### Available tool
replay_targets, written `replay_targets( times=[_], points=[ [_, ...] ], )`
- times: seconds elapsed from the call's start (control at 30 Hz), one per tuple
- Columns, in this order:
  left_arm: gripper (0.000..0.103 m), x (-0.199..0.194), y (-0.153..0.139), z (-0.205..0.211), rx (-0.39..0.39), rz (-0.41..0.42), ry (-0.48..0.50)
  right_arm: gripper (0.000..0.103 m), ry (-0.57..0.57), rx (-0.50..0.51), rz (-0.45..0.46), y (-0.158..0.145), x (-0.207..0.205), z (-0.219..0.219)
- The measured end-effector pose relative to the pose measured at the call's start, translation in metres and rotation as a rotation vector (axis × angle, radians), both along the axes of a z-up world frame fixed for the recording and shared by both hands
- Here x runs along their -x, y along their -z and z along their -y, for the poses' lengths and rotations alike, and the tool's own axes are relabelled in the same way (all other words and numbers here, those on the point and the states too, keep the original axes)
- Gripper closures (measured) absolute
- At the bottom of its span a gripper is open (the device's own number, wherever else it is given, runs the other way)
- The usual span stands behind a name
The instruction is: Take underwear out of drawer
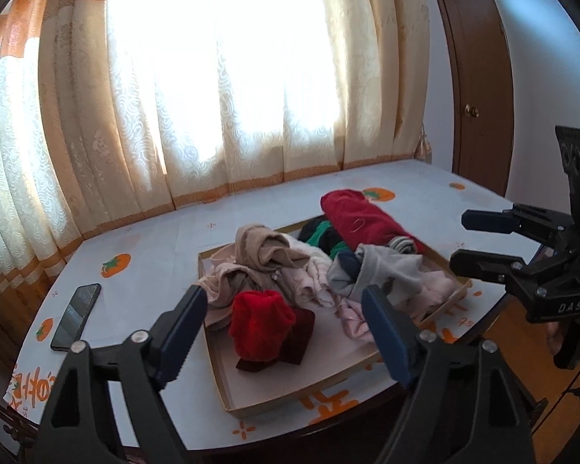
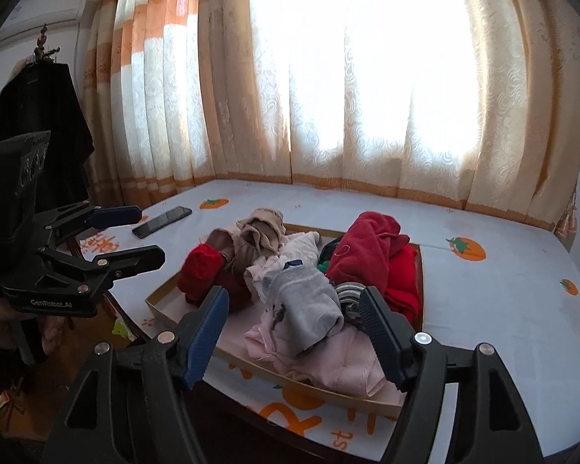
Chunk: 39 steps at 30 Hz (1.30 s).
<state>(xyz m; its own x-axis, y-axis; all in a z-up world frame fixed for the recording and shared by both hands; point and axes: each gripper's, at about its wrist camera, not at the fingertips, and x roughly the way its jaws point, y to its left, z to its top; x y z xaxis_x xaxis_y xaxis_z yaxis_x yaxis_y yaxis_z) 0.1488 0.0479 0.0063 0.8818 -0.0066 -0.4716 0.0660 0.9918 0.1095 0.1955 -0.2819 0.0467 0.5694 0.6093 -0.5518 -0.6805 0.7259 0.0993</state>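
Left hand-held gripper (image 1: 286, 332) open, right hand-held gripper (image 2: 295, 334) open

The drawer (image 1: 228, 386), at the table's centre, looks like thin matt board with pale wood-toned edges. In it, at 6 o'clock, lies fuzzy bright red cloth (image 1: 261, 324); at 12 o'clock a nappy dark red knit (image 1: 363, 222). At 9 o'clock a glossy black phone (image 1: 75, 317) rests on the smooth printed tablecloth (image 1: 154, 243). Both grippers are matt black plastic with ribbed blue pads (image 1: 183, 332).

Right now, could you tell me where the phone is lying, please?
In the left wrist view the phone lies flat on the tablecloth, left of the drawer, near the table's left edge.
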Motion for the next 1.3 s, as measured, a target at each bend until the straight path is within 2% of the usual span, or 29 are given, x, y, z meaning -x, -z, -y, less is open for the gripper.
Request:
replay_targets(
  times=[0.63,1.3],
  points=[
    [0.013,0.025,-0.004,0.003,0.023,0.035,-0.019,0.028,-0.001,-0.053,0.034,-0.016,0.020,0.005],
    [0.009,0.028,-0.007,0.005,0.049,0.015,-0.024,0.024,0.006,-0.059,0.056,-0.021,0.022,0.007]
  ],
)
